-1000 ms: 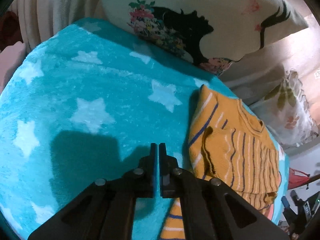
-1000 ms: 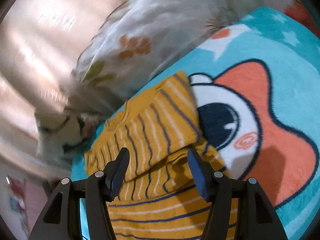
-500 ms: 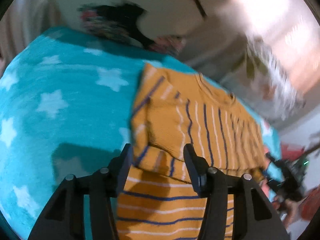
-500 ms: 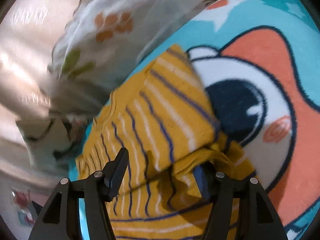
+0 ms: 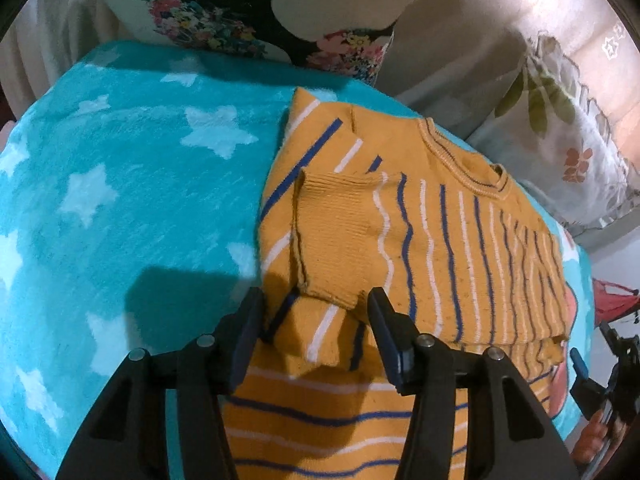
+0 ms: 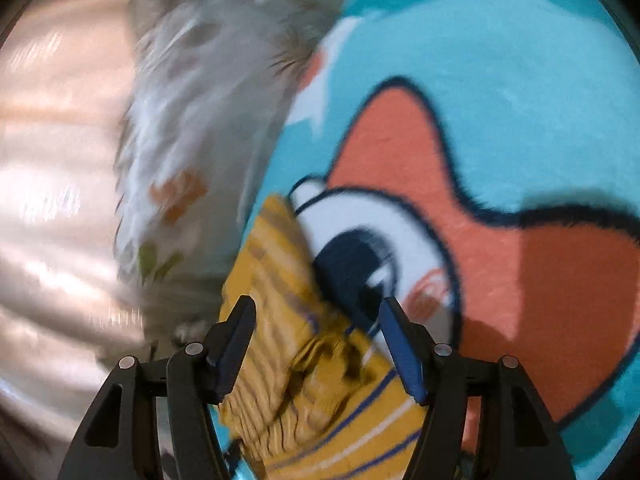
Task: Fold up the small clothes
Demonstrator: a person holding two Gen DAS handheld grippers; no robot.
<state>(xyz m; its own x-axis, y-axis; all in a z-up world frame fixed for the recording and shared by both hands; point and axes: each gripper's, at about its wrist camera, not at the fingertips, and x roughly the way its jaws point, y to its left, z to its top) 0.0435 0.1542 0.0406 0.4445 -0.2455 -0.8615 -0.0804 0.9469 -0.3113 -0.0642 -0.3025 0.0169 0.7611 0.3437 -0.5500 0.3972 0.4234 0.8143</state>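
A small mustard-yellow sweater (image 5: 424, 232) with blue and white stripes lies on a turquoise star blanket (image 5: 120, 208). Both sleeves are folded in over its body. My left gripper (image 5: 316, 320) is open, its jaws either side of the folded left sleeve's cuff (image 5: 328, 240). In the blurred right wrist view, my right gripper (image 6: 318, 332) is open over the sweater's (image 6: 280, 300) bunched right edge, beside the blanket's orange fish print (image 6: 480, 220).
A white pillow with a black silhouette and flowers (image 5: 248, 12) and a leaf-print pillow (image 5: 560, 120) stand behind the sweater. The leaf-print pillow also shows in the right wrist view (image 6: 192, 140). Other gear shows at the far right edge (image 5: 616, 380).
My left gripper has opened and moved right from the bare blanket onto the sweater's left sleeve. My right gripper has swung right toward the sweater's edge, staying open.
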